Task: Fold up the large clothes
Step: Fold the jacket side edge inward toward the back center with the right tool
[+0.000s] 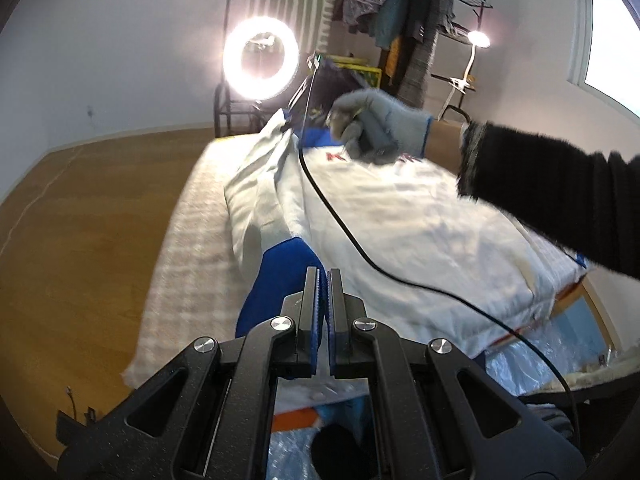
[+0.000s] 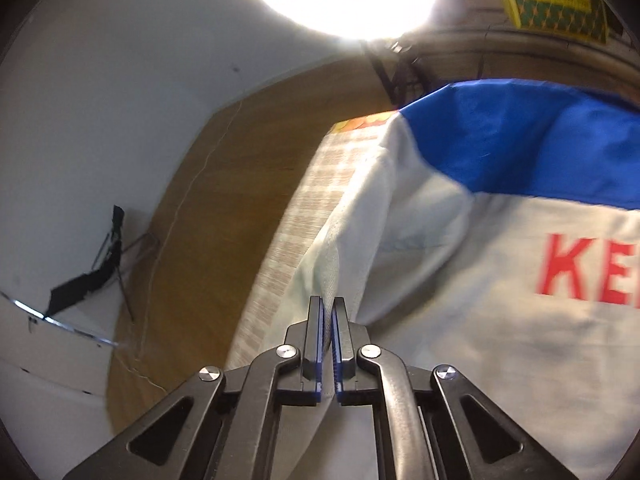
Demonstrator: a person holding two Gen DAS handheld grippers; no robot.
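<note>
Two claws are both pinching the same large white garment (image 1: 420, 216), which is lying spread over a pale checked cover (image 1: 188, 248) on what looks like a bed or low platform, and each is holding one end of the sleeve side so that it can be carried over as a single long edge. Nearest the left wrist camera, the left claw (image 1: 323, 276) is sitting nearly closed on the blue cuff (image 1: 280, 280), with blue cloth showing between its pads, gripping the sleeve's far tip so the sleeve is staying straight rather than sagging. Running away from it, the white sleeve (image 1: 260, 184) is lying doubled in a loose ridge along the garment's side, which I judge to be a lengthwise fold partly made. A black cable (image 1: 340, 232) is trailing across the cloth toward the gloved right hand (image 1: 380, 124), which is working its tool near the shoulder. In the right wrist view, the right claw (image 2: 328, 304) is clamping narrowly on a raised fold of white fabric just beside the blue shoulder panel (image 2: 520, 136) and the red lettering (image 2: 588, 272), lifting that edge clear of the cover. Beyond lie the wooden floor (image 1: 92, 208), a glaring ring light (image 1: 261, 58) and a rack of hanging clothes (image 1: 400, 8)
</note>
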